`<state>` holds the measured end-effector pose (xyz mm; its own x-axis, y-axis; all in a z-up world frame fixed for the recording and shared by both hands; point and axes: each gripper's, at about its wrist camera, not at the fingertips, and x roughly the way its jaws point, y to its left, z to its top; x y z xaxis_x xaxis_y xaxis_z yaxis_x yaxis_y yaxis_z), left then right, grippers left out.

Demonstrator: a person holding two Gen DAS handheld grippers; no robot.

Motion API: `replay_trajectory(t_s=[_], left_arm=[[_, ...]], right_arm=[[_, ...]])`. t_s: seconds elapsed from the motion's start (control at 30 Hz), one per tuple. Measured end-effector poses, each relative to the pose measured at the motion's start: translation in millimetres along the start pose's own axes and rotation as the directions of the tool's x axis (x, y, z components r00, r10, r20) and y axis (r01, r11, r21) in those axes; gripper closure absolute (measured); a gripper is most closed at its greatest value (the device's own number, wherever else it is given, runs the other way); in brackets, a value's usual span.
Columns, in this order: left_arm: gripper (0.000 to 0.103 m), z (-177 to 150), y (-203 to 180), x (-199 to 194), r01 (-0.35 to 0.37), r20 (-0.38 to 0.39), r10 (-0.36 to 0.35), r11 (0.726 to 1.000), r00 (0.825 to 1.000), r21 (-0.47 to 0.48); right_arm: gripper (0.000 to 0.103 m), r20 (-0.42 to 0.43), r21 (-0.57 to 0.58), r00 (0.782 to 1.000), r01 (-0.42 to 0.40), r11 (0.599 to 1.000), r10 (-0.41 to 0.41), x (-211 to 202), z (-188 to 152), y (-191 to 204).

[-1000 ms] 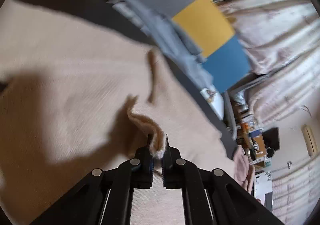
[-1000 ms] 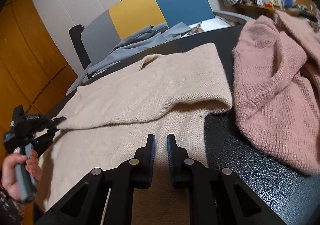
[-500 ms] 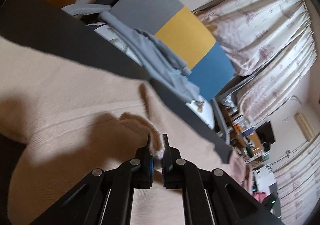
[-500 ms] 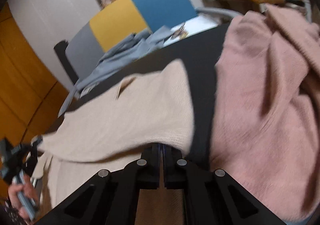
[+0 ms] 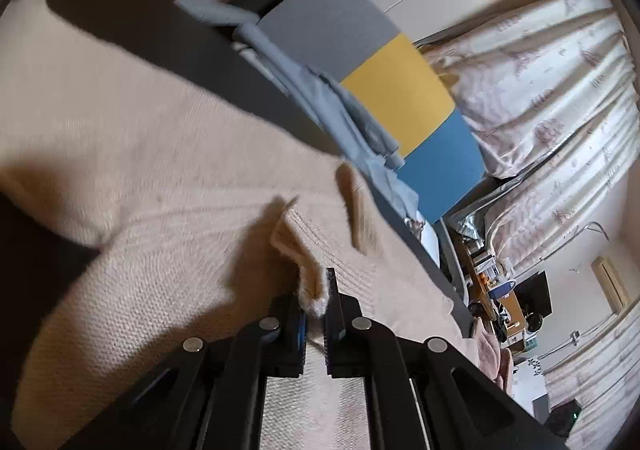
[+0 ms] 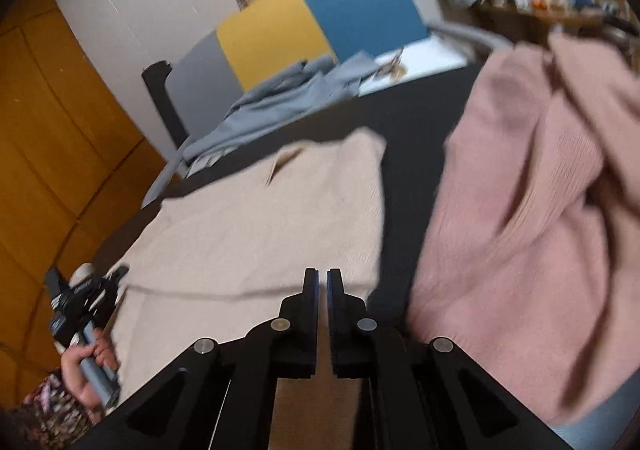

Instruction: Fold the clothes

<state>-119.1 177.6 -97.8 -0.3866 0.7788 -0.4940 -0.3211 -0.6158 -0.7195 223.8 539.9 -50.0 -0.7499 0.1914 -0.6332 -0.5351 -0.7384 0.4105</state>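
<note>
The sweater (image 6: 256,226) on the black table (image 6: 412,121) is light beige. The sweater beside it (image 6: 532,234) is pink. The chair back (image 6: 304,29) is grey, yellow and blue. The curtains (image 5: 552,97) are pale with a faint print.

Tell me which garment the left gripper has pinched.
The beige sweater: the left gripper clamps its edge. The pink sweater and grey garment lie untouched.

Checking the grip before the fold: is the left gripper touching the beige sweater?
Touching. The left wrist view shows the left gripper pinching a fuzzy edge of the beige sweater between its fingers.
</note>
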Motion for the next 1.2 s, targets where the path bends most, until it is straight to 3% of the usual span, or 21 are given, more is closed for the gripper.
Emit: replay_trajectory(t_s=[0.23, 0.5, 0.67, 0.7, 0.83, 1.07, 1.2], left_arm=[[0.098, -2.2, 3.3, 2.8, 0.015, -0.005, -0.015, 1.000, 1.000, 0.004], [0.098, -2.3, 4.9, 6.3, 0.037, -0.010, -0.037, 0.999, 0.999, 0.012], [0.098, -1.8, 5.8, 7.3, 0.048, -0.014, -0.048, 0.999, 0.999, 0.013], [0.098, -1.8, 5.9, 7.4, 0.049, -0.013, -0.049, 0.999, 0.999, 0.012], [0.098, -1.8, 5.9, 7.4, 0.052, -0.011, -0.051, 0.999, 0.999, 0.010], [0.098, -2.7, 4.5, 6.5, 0.039, -0.009, -0.039, 0.999, 0.999, 0.014], [0.098, -3.4, 4.0, 5.3, 0.031, -0.006, -0.031, 0.999, 0.999, 0.016]], right_arm=[[0.098, -0.018, -0.015, 0.992, 0.125, 0.992, -0.125, 58.8, 46.7, -1.7], [0.103, -0.064, -0.040, 0.952, 0.297, 0.954, -0.299, 125.5, 84.9, -11.9], [0.103, -0.026, 0.102, 0.966, 0.260, 0.960, -0.258, 107.0, 88.3, -33.2], [0.097, -0.005, 0.121, 0.973, 0.230, 0.966, -0.231, 97.5, 87.0, -32.7], [0.092, 0.044, 0.119, 0.989, 0.134, 0.984, -0.140, 58.1, 70.9, -17.4], [0.094, -0.026, 0.089, 0.972, 0.233, 0.968, -0.232, 53.0, 43.9, -18.5], [0.085, -0.064, 0.068, 0.957, 0.288, 0.955, -0.284, 50.0, 28.5, -19.2]])
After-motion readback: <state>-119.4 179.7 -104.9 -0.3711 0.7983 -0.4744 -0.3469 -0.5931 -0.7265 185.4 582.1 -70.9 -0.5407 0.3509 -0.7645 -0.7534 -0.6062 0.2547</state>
